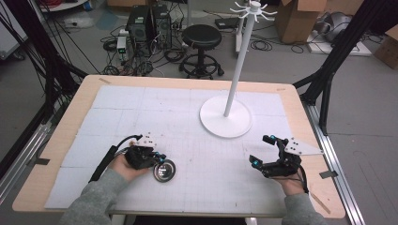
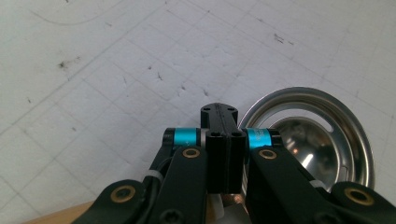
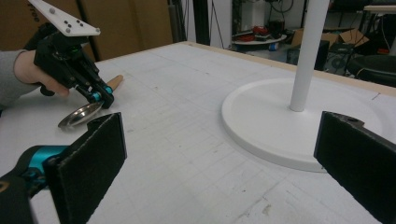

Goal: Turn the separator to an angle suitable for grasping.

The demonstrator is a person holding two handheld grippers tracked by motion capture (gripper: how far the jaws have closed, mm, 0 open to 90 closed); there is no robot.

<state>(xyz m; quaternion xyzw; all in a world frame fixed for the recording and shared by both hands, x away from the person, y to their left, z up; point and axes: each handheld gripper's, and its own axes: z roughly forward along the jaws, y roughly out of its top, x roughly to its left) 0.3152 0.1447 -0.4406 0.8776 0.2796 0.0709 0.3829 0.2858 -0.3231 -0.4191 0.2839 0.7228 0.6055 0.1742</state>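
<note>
I have the left gripper (image 1: 158,161) clamped on the ladle (image 1: 164,171); right gripper (image 1: 263,149) gapes empty; next, lift toward the rack (image 1: 225,123).

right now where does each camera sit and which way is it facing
High view: above the person's edge of the table, looking forward and down; both sleeves, left hand-held gripper and right hand-held gripper show.
Left gripper view: on the left hand-held gripper, looking down at the mat; its shut jaws beside the metal ladle bowl.
Right gripper view: on the right hand-held gripper, looking across the table; its open jaws show.
Shared: the high and right gripper views both show the white stand, the ladle and the left hand-held gripper.
</note>
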